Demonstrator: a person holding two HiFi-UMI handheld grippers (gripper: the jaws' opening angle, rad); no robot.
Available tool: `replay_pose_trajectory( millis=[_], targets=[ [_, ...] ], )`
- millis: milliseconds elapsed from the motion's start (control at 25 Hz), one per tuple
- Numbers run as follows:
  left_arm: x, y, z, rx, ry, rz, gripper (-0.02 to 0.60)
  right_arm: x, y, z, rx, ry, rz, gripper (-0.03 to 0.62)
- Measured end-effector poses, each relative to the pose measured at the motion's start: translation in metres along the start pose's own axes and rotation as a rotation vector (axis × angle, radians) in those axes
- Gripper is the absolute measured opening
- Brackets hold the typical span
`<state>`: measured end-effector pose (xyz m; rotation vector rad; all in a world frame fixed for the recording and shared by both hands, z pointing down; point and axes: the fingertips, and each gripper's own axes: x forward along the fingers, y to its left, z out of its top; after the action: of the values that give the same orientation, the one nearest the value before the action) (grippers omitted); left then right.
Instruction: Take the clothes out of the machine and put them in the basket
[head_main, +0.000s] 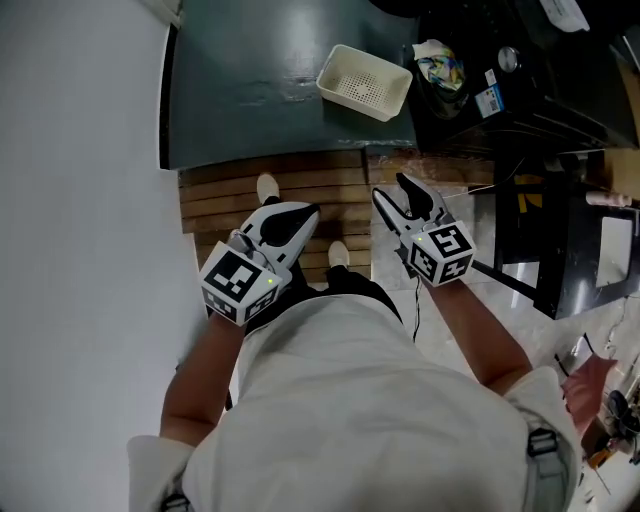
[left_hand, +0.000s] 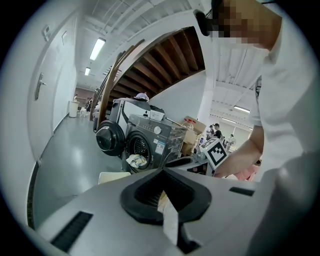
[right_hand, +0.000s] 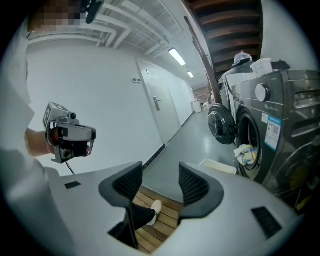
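Both tongs sit at mid-frame over the brown slatted wooden platform (head_main: 300, 190): left gripper (head_main: 297, 215) pressed together on nothing, right gripper (head_main: 393, 192) spread, empty. Crumpled multicoloured clothes (head_main: 440, 68) lie in the dark front-loading machine (right_hand: 272, 125), upper right; the white perforated plastic basket (head_main: 360, 80) stands beside it, upper centre.

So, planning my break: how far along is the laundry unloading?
Done: the door of the machine stands open. In hand: nothing; left tool shut, right tool open, both empty. Left: clothes sit in the machine's mouth; basket is empty.
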<state>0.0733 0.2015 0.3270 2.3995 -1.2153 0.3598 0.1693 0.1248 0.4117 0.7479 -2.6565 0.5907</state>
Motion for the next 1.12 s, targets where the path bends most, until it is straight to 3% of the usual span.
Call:
replay_pose_trajectory(
  millis=[240, 560, 800, 1120],
  targets=[
    [0.016, 0.067, 0.019, 0.0, 0.008, -0.067, -0.005, 0.047, -0.022, 0.024, 0.025, 0.021, -0.07, 0.213],
    [0.011, 0.188, 0.062, 0.038, 0.007, -0.153, -0.005, 0.155, -0.03, 0.077, 0.06, 0.04, -0.157, 0.213],
    [-0.002, 0.274, 0.093, 0.07, 0.06, -0.25, -0.005, 0.222, -0.031, 0.123, 0.099, 0.076, -0.248, 0.213],
    [0.01, 0.319, 0.139, 0.099, 0.117, -0.394, -0.005, 0.248, -0.066, 0.169, 0.198, 0.066, -0.4, 0.213]
  ],
)
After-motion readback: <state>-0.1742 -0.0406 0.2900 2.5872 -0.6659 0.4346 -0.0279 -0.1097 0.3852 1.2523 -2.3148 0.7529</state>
